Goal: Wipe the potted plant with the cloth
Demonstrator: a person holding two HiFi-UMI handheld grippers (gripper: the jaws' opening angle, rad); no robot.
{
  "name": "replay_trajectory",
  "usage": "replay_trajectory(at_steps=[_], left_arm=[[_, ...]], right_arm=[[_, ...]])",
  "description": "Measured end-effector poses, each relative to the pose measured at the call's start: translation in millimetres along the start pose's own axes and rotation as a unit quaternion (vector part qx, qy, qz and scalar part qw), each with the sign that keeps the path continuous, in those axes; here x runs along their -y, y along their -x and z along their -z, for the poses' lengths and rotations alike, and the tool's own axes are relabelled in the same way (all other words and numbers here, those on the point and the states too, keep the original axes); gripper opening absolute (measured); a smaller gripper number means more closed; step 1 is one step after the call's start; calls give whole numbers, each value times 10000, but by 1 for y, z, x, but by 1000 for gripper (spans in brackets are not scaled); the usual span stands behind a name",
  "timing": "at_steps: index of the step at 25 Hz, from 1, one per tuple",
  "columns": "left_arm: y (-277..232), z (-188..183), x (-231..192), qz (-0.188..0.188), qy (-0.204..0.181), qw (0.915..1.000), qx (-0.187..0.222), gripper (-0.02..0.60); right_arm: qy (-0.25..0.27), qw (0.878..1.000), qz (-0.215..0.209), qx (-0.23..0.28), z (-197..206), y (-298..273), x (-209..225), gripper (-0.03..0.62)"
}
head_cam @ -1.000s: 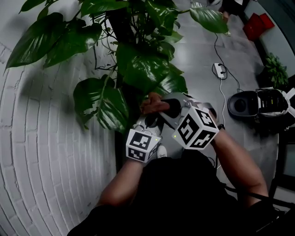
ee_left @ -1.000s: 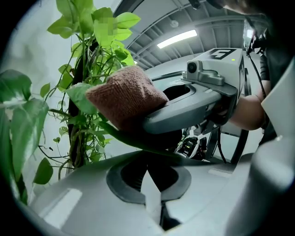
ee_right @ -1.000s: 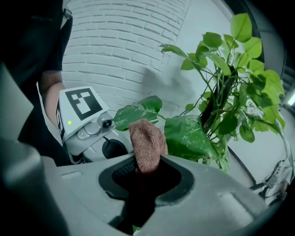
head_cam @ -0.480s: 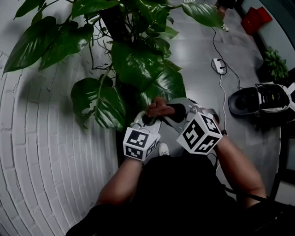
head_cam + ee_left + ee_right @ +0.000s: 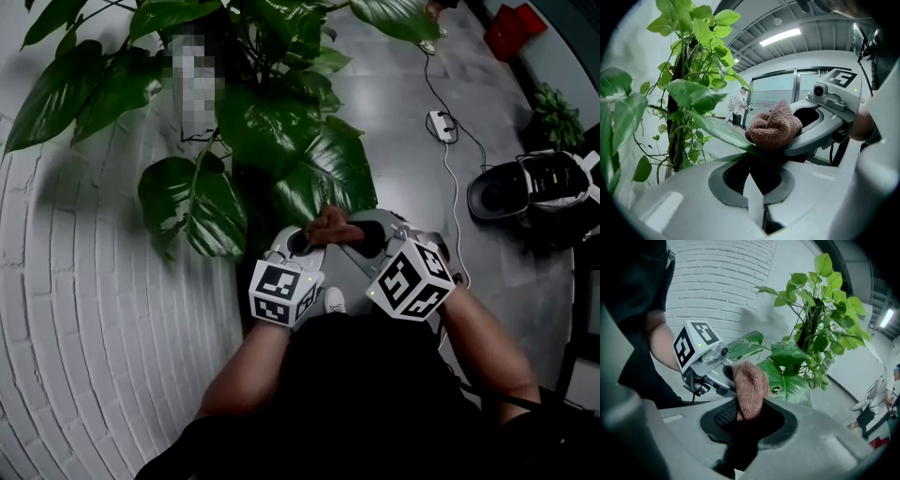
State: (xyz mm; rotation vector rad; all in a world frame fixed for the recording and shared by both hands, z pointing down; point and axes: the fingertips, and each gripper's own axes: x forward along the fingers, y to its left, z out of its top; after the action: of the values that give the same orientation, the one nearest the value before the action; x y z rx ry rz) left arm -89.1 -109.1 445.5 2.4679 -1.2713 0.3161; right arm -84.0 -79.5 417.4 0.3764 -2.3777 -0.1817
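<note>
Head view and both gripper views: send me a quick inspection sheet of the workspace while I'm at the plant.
Surface: glossy grey floor.
Job's things: tall green potted plant; brown knitted cloth resting on a long green leaf.
Clutter: black-and-white round appliance, red box.
Grippers: left gripper shut on the leaf; right gripper shut on the cloth.
Cables: white cable with power strip on floor.
Surroundings: white brick wall.
</note>
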Motion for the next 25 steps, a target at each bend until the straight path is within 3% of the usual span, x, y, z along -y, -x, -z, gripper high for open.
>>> replay_trajectory(at_steps=[16, 25], left_arm=[[4, 11, 15, 162, -112, 9997, -170, 9], [0, 25, -10, -69, -3, 9996, -285, 9]], right_arm=[[-494, 9985, 225, -115, 38, 26, -12, 67], [-644, 9975, 279, -114, 49, 42, -15, 67]])
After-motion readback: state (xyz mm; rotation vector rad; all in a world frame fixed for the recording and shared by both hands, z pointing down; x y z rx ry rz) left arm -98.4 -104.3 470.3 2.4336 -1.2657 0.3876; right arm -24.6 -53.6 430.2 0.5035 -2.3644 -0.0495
